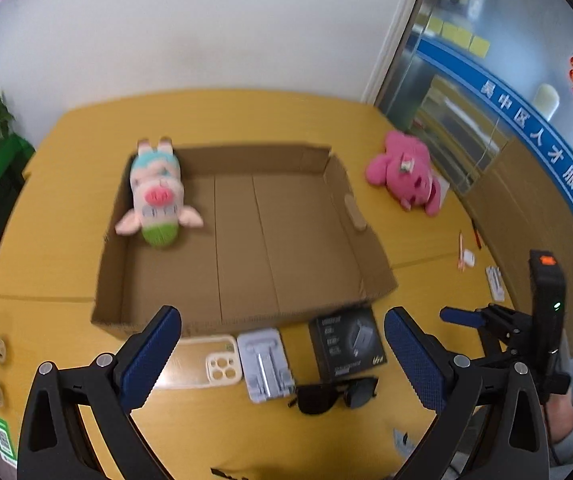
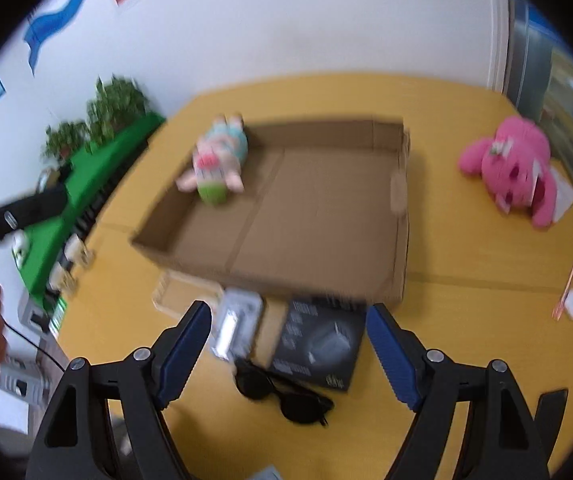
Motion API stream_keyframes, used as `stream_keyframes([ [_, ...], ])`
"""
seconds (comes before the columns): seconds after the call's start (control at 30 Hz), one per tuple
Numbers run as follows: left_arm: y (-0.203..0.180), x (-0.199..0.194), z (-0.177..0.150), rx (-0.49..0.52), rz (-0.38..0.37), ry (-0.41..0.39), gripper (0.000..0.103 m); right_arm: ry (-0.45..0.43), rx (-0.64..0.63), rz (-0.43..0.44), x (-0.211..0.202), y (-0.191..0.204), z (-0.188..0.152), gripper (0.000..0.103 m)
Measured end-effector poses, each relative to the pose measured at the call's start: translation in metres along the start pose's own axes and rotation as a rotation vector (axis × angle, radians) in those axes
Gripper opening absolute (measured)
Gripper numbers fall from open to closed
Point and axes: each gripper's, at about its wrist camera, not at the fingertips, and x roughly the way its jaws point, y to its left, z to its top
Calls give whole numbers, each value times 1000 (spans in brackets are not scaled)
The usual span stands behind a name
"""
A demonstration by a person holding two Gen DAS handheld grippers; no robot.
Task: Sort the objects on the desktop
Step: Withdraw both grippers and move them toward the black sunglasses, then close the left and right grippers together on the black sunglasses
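Both grippers, left (image 1: 282, 354) and right (image 2: 288, 354), hang spread and empty over small items crowded just in front of the cardboard box (image 1: 222, 322), where the sunglasses (image 1: 332, 394), seemingly touching the black carton (image 1: 346, 342), could snag or drag it.

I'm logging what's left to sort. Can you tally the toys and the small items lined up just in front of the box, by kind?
Plush toys: 2 (pig in the box, pink toy on the table)
Phone cases: 1
Phone stands: 1
Black cartons: 1
Sunglasses: 1
Total: 6
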Motion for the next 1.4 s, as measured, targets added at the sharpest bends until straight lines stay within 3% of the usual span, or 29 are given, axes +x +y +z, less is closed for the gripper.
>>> stream_keyframes([
  [0.23,21,62,-36,-18,-61,205,102,197,32,52,69,-18,-62,80],
  [0.57,44,102,-71,-77,-135,355,99,322,9,132,132,0,-91,80],
  [0.67,54,106,-78,-99,-145,376,99,383,-13,232,132,18,-106,80],
  [0.8,65,111,-92,-151,-151,406,99,362,-64,224,118,30,-111,80],
  [0.87,68,113,-101,-180,-153,418,99,303,-83,180,114,25,-101,80],
  [1.0,68,111,-115,-216,-140,427,99,265,-121,140,127,11,-80,80],
  [1.1,63,106,-123,-231,-132,422,99,278,-175,169,130,13,-82,85],
  [1.27,58,106,-136,-275,-119,423,99,371,-170,324,117,25,-106,84],
  [1.4,52,111,-147,-299,-117,441,99,339,-176,298,102,19,-113,84],
])
